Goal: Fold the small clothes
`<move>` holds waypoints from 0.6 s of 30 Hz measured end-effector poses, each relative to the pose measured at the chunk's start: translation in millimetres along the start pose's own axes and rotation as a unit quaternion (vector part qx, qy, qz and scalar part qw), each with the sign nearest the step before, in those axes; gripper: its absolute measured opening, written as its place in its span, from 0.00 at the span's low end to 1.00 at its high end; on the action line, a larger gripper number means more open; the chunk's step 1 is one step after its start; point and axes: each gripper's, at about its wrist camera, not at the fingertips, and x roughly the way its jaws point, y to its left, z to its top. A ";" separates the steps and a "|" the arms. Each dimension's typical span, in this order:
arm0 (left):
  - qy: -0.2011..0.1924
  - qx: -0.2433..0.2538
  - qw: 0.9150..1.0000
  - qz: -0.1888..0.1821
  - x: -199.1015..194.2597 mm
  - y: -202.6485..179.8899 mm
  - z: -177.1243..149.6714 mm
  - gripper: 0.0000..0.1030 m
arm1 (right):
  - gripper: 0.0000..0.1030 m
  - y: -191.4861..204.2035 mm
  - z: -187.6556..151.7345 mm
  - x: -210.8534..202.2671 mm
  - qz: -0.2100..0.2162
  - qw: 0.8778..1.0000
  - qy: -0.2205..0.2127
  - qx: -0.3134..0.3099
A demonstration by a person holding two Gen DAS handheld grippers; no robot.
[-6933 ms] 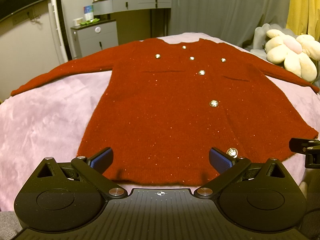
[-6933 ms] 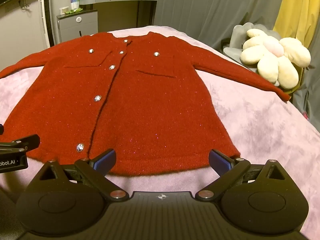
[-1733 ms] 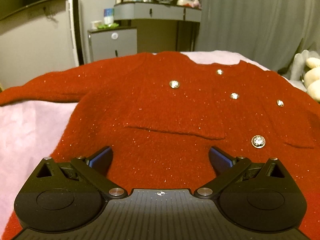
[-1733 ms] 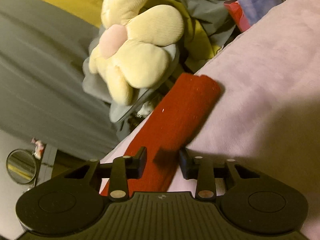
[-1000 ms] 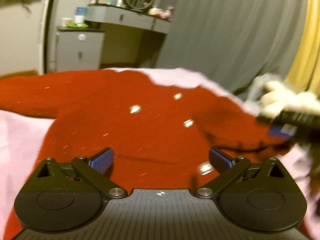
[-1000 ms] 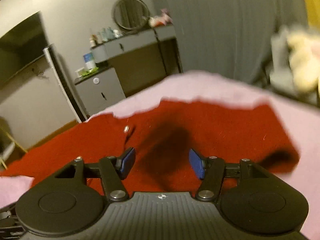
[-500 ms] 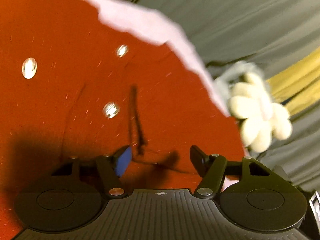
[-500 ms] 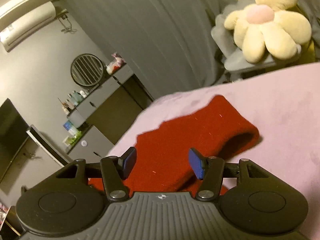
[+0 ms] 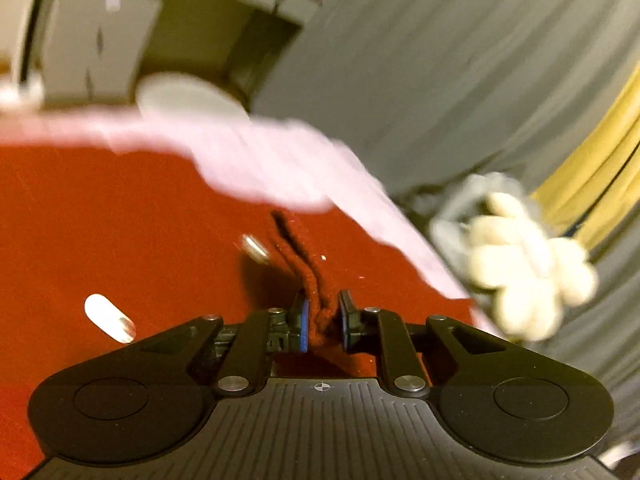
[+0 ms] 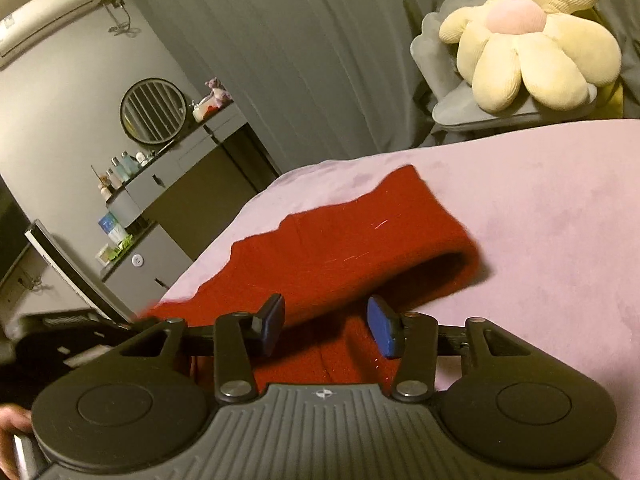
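Note:
A red knitted cardigan [image 9: 120, 232] with silver buttons [image 9: 108, 318] lies on a pink bed cover [image 9: 280, 168]. My left gripper [image 9: 323, 320] is shut on a pinched ridge of the cardigan's red knit near a button. In the right wrist view the cardigan's sleeve [image 10: 352, 240] is folded back over itself on the pink cover [image 10: 560, 240], its cuff open toward the right. My right gripper [image 10: 326, 326] is open, its blue-padded fingers just in front of the folded sleeve and not holding it. The left wrist view is blurred.
A cream flower-shaped plush [image 10: 524, 40] sits on a grey seat beyond the bed's right side; it also shows in the left wrist view [image 9: 524, 260]. Grey curtains [image 10: 320, 40], a dresser with a round mirror [image 10: 154, 110] and a small cabinet [image 10: 140, 260] stand behind.
My left gripper has closed from open onto a fold of the cardigan and turned right. My right gripper stays open near the folded sleeve, which now lies a little closer.

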 end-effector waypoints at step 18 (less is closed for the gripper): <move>-0.022 -0.022 0.996 0.083 -11.7 92.0 8.1 0.15 | 0.41 39.4 -24.3 25.2 -0.051 0.994 0.005 -0.100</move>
